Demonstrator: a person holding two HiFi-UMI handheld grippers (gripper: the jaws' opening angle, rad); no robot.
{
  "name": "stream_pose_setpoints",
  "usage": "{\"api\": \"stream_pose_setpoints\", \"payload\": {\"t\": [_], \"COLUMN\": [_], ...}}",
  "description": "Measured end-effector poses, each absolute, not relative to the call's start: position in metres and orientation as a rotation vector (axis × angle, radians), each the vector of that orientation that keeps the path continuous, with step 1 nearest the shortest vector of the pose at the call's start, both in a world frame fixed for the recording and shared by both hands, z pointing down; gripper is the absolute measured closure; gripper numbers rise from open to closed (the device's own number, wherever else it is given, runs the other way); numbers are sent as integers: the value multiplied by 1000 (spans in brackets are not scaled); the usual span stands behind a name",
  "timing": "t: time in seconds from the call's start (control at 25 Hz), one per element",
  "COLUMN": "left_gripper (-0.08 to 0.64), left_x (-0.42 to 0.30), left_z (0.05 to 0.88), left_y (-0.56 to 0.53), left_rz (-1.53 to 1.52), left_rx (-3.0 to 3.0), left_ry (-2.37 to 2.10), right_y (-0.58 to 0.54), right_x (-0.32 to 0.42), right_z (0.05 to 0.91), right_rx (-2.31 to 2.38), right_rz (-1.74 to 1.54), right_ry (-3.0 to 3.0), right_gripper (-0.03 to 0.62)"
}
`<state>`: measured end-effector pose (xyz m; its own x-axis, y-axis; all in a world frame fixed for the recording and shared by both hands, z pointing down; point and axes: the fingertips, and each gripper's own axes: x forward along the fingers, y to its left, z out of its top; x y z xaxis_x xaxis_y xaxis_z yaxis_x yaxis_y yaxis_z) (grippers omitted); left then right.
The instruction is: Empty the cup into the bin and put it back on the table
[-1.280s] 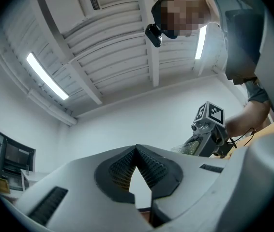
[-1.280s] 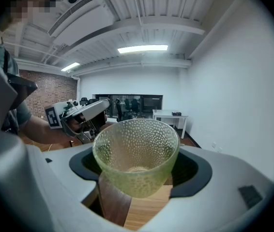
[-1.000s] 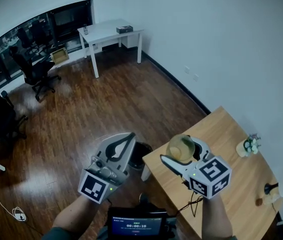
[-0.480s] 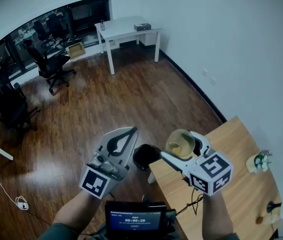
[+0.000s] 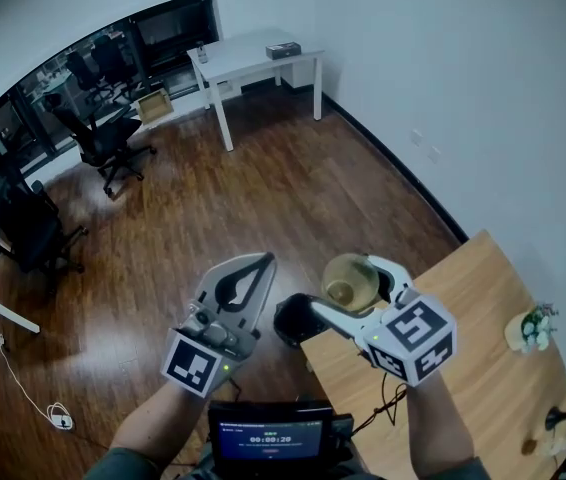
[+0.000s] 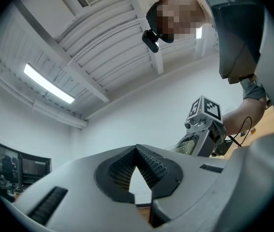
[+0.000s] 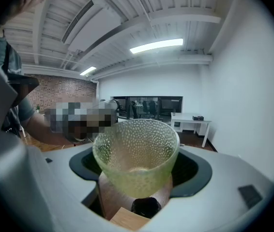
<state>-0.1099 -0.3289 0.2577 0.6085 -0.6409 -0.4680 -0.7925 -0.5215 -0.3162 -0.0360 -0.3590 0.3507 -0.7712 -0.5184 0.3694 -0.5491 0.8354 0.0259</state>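
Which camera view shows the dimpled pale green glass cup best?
The right gripper view: the dimpled pale green glass cup fills the centre, gripped between the jaws, its texture clear. The head view shows it small, from above. The left gripper view shows only a sliver, far off.

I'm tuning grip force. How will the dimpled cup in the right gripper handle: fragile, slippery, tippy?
The cup looks like thin translucent glass or plastic: probably rigid, possibly breakable. Its dimpled wall should help against slipping in the right gripper. It narrows toward the base, so it may tip easily when set down.
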Motion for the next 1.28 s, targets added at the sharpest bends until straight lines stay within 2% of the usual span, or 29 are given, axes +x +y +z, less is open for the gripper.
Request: {"api": "stream_pose_setpoints", "payload": {"t": [0.68, 1.28], "left_gripper": [561, 561], "left_x": [-164, -186], "left_z": [255, 263], "left_y": [-394, -438], "left_rz": [463, 498], "left_rx": [-2402, -2418], "left_ry": [953, 925], "right_y": [-431, -486], "right_x": [-66, -61], "right_z": [349, 354], "right_rx": [996, 1106], "right_rz": [134, 40], "right_ry": [-2555, -2391], "right_gripper": [193, 193]}}
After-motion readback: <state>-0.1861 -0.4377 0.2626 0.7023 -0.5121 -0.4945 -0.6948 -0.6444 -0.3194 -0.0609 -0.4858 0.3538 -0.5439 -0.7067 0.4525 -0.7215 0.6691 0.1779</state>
